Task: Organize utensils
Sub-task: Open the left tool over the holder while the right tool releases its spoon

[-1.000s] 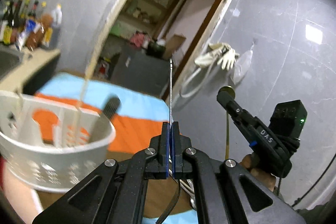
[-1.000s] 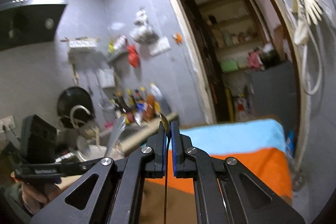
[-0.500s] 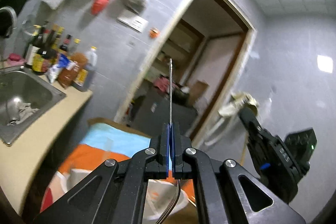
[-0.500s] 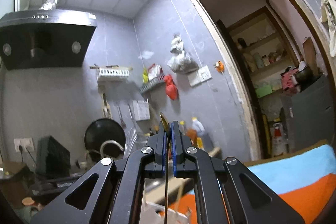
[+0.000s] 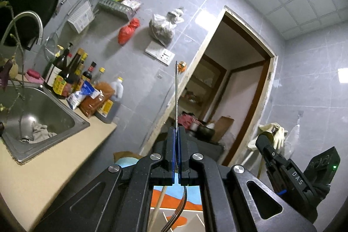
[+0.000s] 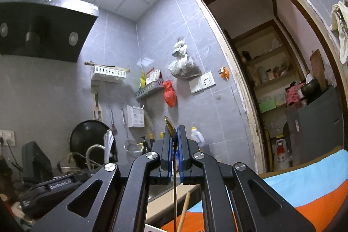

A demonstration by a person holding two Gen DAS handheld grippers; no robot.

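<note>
A: Item one, left claw?
B: Clenched on a silver fork; handle rises straight ahead of the pads, tines hang below the claw.
A: Item two, right claw?
B: Clenched on a gold-coloured utensil; its rounded end shows just above the pads, and a thin stem drops beneath.
A: Beyond them?
B: Wooden stick below the right claw; tan surface with steel sink left of the left claw, bottles farther, doorway ahead.
</note>
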